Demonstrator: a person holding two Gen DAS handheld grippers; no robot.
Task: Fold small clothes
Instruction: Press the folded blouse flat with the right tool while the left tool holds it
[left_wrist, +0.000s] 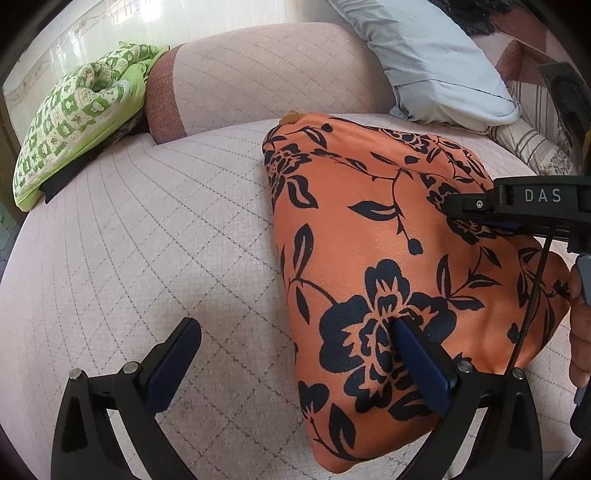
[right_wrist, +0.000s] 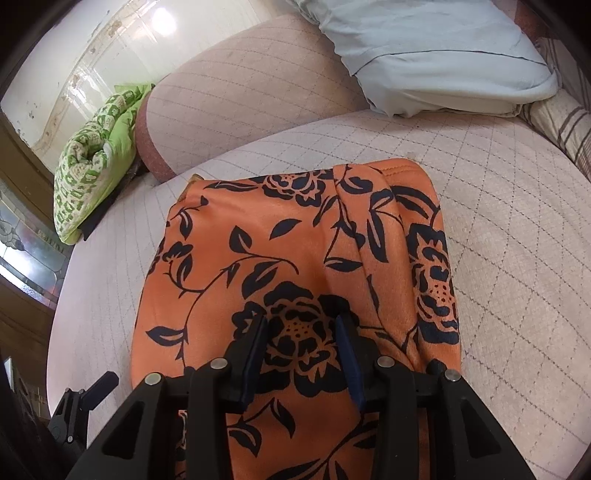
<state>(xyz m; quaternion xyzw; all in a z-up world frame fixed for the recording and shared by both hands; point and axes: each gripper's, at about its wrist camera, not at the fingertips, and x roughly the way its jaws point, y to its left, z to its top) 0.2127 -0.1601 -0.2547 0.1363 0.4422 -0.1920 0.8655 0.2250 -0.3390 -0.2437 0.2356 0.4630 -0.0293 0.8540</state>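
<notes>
Two tools were seen above a folded orange garment (right_wrist: 295, 236) with a black flower print. The right tool (right_wrist: 303, 343) was held over it with jaws partly apart; whether cloth was pinched between the pads could not be told. The left tool (left_wrist: 295, 354) was spread wide, one finger (left_wrist: 417, 362) resting on the garment, the other over bare mattress (left_wrist: 129, 258). The garment was laid flat on the quilted mattress, its long axis running away from the tools toward a pale blue pillow (right_wrist: 443, 51). "DAS" was read on the right tool's body in the left view. A green patterned bundle (left_wrist: 74, 122) was left far off.
</notes>
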